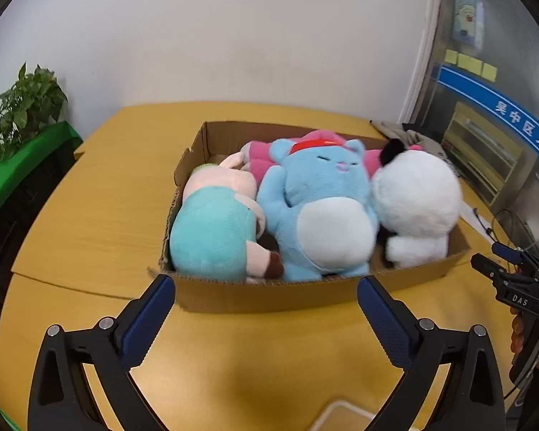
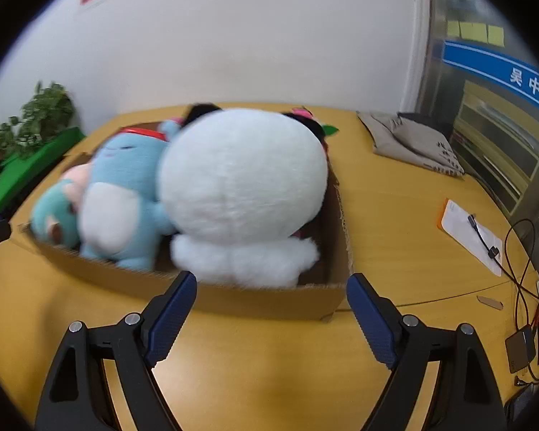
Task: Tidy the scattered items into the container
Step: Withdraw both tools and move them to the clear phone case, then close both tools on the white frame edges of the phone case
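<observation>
The cardboard box (image 1: 269,292) sat on the yellow table (image 1: 90,215), a little past the middle of the left wrist view toward 1 o'clock, and it held all the soft toys in sight. A teal and pink plush (image 1: 215,230) lay at the box's 9 o'clock end, a blue plush (image 1: 323,215) with a white belly and a red headband lay on its back in the middle, and a white plush (image 1: 417,204) with a black ear sat at the 3 o'clock end, its back to the camera. A pink plush (image 1: 260,160) showed behind them toward 12 o'clock, mostly hidden. The left gripper (image 1: 266,296) hovered just before the near wall of the box, its blue-padded fingers spread wide with nothing between them. The right gripper (image 2: 271,296) was likewise spread wide and empty, its tips at the near wall directly below the white plush (image 2: 242,186), which filled the centre of that view and was blurred. In the right wrist view the blue plush (image 2: 125,194) lay at 9 o'clock of the white one, touching it. A grey folded cloth (image 2: 409,140) lay on the table at 2 o'clock, well apart from the box, and a white sheet (image 2: 467,233) with a black cable (image 2: 521,269) across it lay at 3 o'clock. A potted plant (image 1: 21,107) stood at 10 o'clock beyond the table's edge.
</observation>
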`<action>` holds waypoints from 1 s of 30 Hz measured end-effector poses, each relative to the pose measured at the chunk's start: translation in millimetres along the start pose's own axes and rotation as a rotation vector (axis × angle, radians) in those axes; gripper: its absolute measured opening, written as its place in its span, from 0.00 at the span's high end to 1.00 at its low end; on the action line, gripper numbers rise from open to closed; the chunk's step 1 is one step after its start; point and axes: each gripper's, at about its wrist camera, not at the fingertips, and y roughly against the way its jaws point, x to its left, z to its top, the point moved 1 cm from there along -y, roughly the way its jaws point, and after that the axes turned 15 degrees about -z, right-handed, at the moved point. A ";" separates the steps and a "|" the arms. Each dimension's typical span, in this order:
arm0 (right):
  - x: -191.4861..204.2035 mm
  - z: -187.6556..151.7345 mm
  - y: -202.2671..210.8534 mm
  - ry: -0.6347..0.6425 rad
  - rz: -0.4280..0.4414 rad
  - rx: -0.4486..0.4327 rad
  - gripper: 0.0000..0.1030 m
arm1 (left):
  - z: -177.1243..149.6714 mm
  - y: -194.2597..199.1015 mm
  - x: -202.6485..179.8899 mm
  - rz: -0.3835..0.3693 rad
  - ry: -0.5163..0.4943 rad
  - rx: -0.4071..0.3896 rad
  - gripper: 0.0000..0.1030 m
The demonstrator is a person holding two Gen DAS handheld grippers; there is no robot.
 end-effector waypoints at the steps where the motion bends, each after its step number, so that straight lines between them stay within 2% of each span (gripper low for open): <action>1: 0.0 -7.0 14.6 0.018 0.031 -0.019 0.15 | -8.2 7.6 -7.8 -0.014 -0.023 0.013 0.00; 4: 0.7 -35.6 36.3 0.062 0.112 -0.009 0.14 | -33.7 12.8 -28.4 -0.053 -0.093 0.092 0.00; 6: 8.7 -66.2 43.9 0.073 0.180 0.063 0.14 | -54.5 5.7 -34.6 -0.064 -0.117 0.166 0.00; 9: 28.4 -103.6 50.3 0.152 0.252 0.128 0.14 | -84.9 -11.1 -37.7 -0.109 -0.107 0.272 0.03; 11: 45.5 -124.5 55.3 0.199 0.282 0.155 0.16 | -100.1 -23.6 -37.6 -0.138 -0.095 0.335 0.10; 13: 59.5 -136.9 54.8 0.216 0.302 0.192 0.20 | -110.0 -33.6 -36.7 -0.153 -0.079 0.382 0.38; 15: 71.6 -146.4 51.9 0.233 0.294 0.220 0.21 | -118.6 -48.7 -33.0 -0.160 -0.059 0.434 0.50; 17: 78.4 -152.7 43.1 0.250 0.280 0.245 0.35 | -126.5 -61.4 -30.7 -0.139 -0.060 0.479 0.59; 18: 78.5 -154.1 38.7 0.250 0.286 0.252 0.38 | -128.9 -63.0 -31.6 -0.127 -0.072 0.477 0.64; 19: 77.9 -154.3 36.6 0.251 0.282 0.252 0.47 | -130.3 -62.9 -34.0 -0.126 -0.086 0.477 0.71; 20: 76.7 -152.4 35.4 0.257 0.272 0.247 0.61 | -130.9 -62.3 -37.4 -0.129 -0.096 0.484 0.74; 21: 74.8 -149.8 33.7 0.261 0.268 0.243 0.65 | -130.8 -62.0 -40.3 -0.138 -0.103 0.493 0.80; 22: 72.1 -147.0 30.9 0.260 0.270 0.242 0.66 | -130.9 -61.6 -43.6 -0.148 -0.108 0.499 0.85; 25: 64.8 -136.6 18.4 0.240 0.261 0.238 0.66 | -131.9 -60.0 -56.1 -0.165 -0.123 0.513 0.90; 30: 62.4 -122.4 4.5 0.228 0.226 0.205 0.67 | -137.7 -57.9 -65.9 -0.166 -0.099 0.515 0.93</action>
